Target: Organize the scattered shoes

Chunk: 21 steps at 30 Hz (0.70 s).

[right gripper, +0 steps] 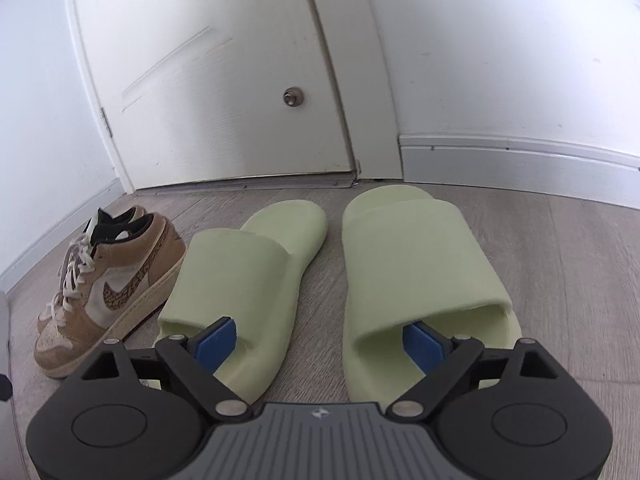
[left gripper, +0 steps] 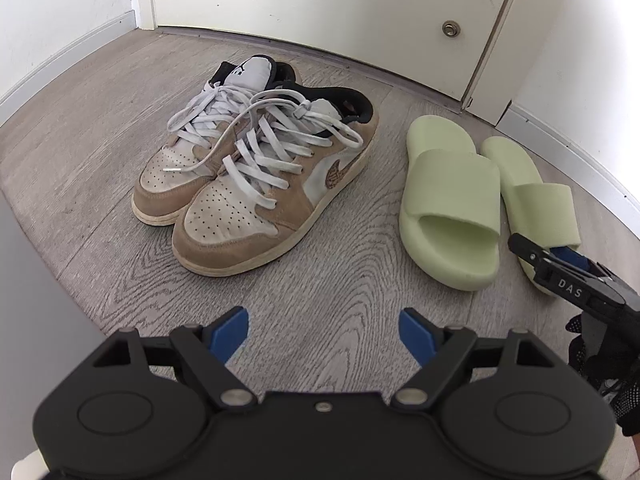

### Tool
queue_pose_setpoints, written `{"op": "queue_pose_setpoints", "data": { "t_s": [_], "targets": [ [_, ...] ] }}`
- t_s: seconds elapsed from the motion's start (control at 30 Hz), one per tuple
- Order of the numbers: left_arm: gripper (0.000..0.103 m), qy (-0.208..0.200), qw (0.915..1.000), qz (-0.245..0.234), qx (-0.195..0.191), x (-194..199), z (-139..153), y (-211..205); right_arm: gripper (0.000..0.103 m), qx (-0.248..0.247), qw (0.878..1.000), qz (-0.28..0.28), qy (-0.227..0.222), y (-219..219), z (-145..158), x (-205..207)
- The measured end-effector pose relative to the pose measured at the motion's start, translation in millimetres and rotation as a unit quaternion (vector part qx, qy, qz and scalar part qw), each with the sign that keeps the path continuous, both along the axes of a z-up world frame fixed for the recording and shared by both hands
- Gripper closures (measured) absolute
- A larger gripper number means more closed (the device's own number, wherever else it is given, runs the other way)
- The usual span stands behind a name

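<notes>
Both tongs gaped empty over grey wood-grain floor [left gripper: 100, 128] by a white door [right gripper: 208, 80]: left gripper [left gripper: 324, 334] faced sneakers [left gripper: 256, 160] at centre, right gripper [right gripper: 320, 338] straddled green slides [right gripper: 416, 272], whose door hinge [right gripper: 106, 122] only its view showed.

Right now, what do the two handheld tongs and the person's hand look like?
Both are matte black plastic tongs with blue fingertip pads and silver pivot pins: left tongs, right tongs. The right tongs carry a ribbed grey centre plate and white "DAS" lettering on one side. The hand wears a black mesh glove.

Sneakers [left gripper: 256, 172] beside green slides [left gripper: 456, 204]
</notes>
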<state>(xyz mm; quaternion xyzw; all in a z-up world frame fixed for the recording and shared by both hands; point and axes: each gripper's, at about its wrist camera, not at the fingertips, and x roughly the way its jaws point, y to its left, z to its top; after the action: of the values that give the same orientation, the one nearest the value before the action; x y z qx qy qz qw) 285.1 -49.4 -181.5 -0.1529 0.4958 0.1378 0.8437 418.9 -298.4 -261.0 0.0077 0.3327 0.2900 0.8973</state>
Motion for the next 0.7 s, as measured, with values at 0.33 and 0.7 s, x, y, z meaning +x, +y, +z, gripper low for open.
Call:
{"op": "queue_pose_setpoints", "data": {
  "t_s": [0.33, 0.7],
  "targets": [
    [0.02, 0.008, 0.9999, -0.008, 0.01, 4.0, -3.4, -6.2, 0.012, -0.075, 0.993, 0.069, -0.054, 44.1, -10.0, -12.3],
    [0.02, 0.013, 0.9999, -0.009, 0.007, 5.6, -6.5, -6.8, 0.013, -0.095, 0.993, -0.033, -0.063, 75.0, -18.7, 5.9]
  ]
}}
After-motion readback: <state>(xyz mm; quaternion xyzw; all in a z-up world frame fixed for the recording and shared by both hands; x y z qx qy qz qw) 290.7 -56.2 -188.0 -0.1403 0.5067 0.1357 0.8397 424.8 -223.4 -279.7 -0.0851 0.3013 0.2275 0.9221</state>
